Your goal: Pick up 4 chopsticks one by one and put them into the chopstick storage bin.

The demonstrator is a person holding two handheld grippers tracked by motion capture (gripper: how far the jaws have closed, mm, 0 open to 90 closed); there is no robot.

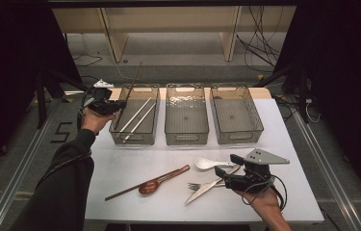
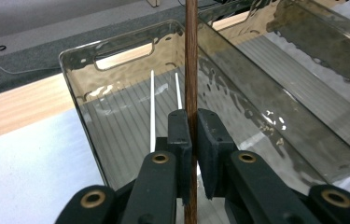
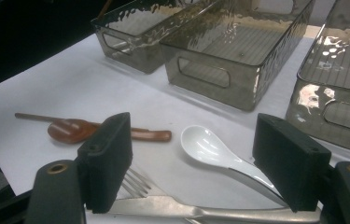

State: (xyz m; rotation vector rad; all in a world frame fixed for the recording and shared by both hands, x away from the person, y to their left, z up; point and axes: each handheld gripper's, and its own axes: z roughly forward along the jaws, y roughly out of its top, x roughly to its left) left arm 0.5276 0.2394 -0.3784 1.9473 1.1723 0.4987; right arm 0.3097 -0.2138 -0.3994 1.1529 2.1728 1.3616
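Brown wood marks the chopstick [image 2: 191,70] pinched by the left claw [image 2: 194,140], whose two black jaws press together on it from both sides. In the high view the left claw [image 1: 102,103] sits at the left edge of the left bin [image 1: 135,137], with the chopstick [image 1: 131,89] slanting up and away over that bin's near-left corner. Two pale chopsticks [image 1: 137,117] lie inside the same smoky clear bin, side by side on its ribbed floor. A middle bin [image 1: 186,135] and a right bin [image 1: 238,134] stand beside it in a row on the white desk [image 1: 120,163].

Nearer the person, the right claw [image 3: 191,168] is spread wide, its jaws standing apart over a white spoon [image 3: 210,151], a fork [image 3: 137,184] and a knife [image 3: 200,212], gripping none of them. The fork and knife cross under the jaws, and the spoon's handle runs toward the right jaw. A wooden spoon [image 1: 151,184] lies to the left of them, with a brown stick [image 1: 142,183] right beside it
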